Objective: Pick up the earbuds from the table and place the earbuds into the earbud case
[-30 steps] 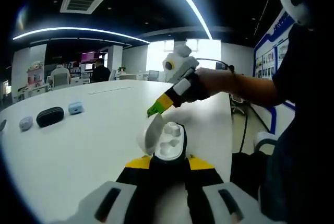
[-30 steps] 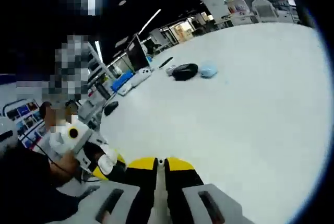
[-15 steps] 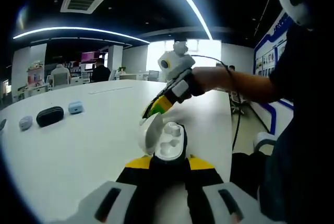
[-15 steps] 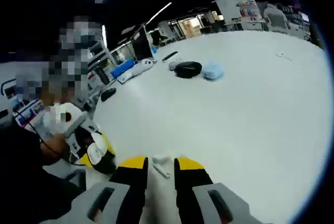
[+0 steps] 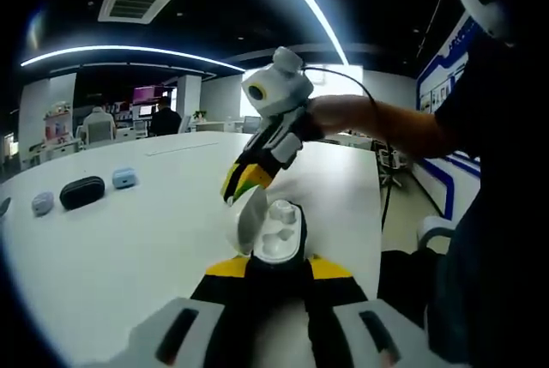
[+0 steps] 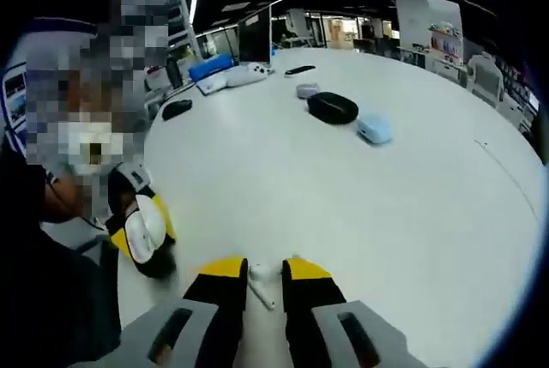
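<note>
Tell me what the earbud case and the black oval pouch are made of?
The earbud case, held open in the left tongs, looks like hard white plastic: it is smooth, and its lid catches the light. The black oval pouch looks matte, perhaps fabric or rubbery shell. It is too small to tell.

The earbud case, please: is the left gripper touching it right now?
Touching. In the left gripper view, the left gripper has its jaws closed against both sides of the open earbud case, holding it upright.

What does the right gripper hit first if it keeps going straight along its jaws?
Probably bare table: the right gripper, shut on an earbud, points across it. The black case and light blue case lie farther off, slightly right. Depth is unclear.
</note>
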